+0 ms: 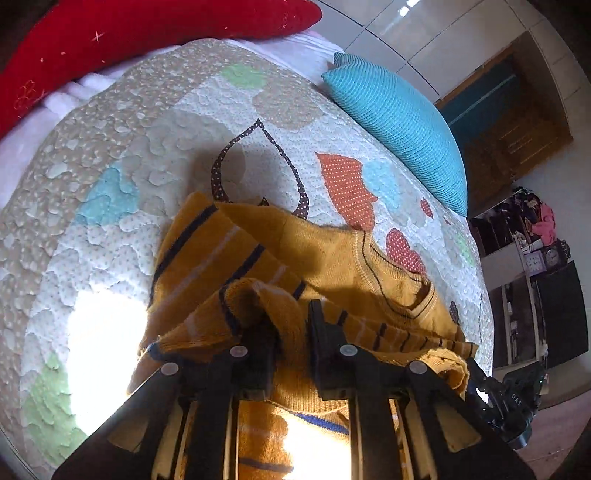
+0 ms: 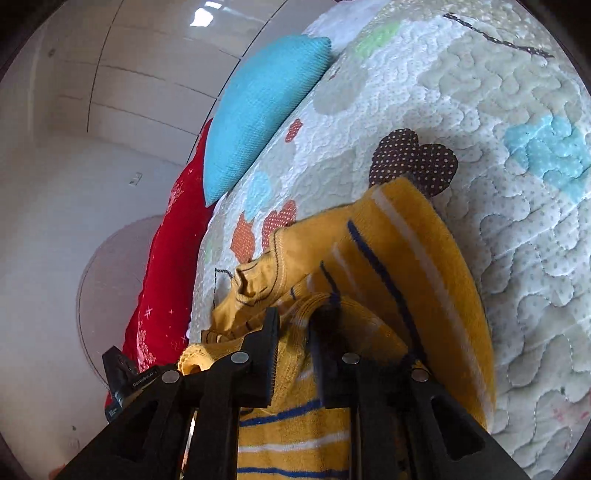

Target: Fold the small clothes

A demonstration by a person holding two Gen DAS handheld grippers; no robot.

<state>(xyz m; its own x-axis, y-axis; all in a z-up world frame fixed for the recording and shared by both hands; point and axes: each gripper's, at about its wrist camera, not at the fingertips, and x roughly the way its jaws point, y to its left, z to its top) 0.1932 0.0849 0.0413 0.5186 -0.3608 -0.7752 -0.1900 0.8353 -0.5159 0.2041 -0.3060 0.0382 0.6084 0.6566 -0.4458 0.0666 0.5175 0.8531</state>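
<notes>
Both pairs of jaws stand at a narrow gap with yellow knit between them — your left gripper (image 1: 291,332) has a bunched fold of the yellow striped sweater (image 1: 332,254) caught between its black fingers (image 1: 325,339), and your right gripper (image 2: 295,332) has another fold of the same sweater (image 2: 406,251) gathered between its own fingers (image 2: 264,343). Whether the pads press firmly on the cloth you cannot tell from either view, since the fabric humps up over the fingertips and hides the contact. The sweater lies on the bed, on the quilted bedspread (image 1: 155,155) with its patches of colour; it is doubled over, the striped part folded up on top of the plain yellow part, and the ribbed neckline (image 1: 417,295) shows at the right in the left wrist view. A dark dotted heart outline (image 1: 258,162) on the quilt sits just beyond the sweater's far edge, partly covered by it. In the right wrist view a brown dotted heart patch (image 2: 413,158) lies just above the folded striped edge. A turquoise cushion (image 1: 399,122) rests on the bed's edge, well apart from the sweater, and a red cushion (image 1: 147,26) lies along the far side — in the right wrist view the two cushions touch. Bright sunlight falls on the quilt to the left of the sweater.
</notes>
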